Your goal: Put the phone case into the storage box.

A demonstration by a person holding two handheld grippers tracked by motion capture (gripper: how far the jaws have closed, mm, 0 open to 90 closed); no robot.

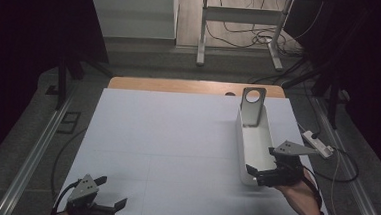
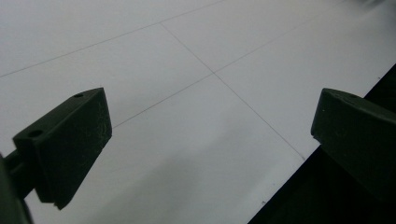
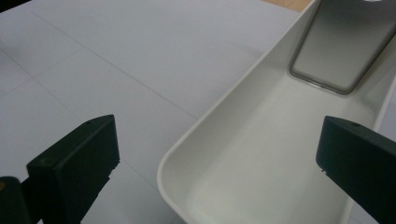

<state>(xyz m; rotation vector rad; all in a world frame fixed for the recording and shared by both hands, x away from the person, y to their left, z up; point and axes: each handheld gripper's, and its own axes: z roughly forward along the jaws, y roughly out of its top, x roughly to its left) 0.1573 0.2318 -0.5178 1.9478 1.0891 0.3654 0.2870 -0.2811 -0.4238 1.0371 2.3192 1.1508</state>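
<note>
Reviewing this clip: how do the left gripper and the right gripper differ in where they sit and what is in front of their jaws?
The left gripper sits at the near left edge of the white table mat; the right gripper sits at the near right, at the long white metal tray with an upright holed tab. The left gripper's jaws frame bare mat; the right gripper's jaws straddle the tray's rounded near end without touching it. Both are black, hand-held and open wide.

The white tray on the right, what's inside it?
Nothing shows inside the white tray: bare floor and walls, grey upright panel at its far end. The right tool covers its near corner in the high view.
</note>
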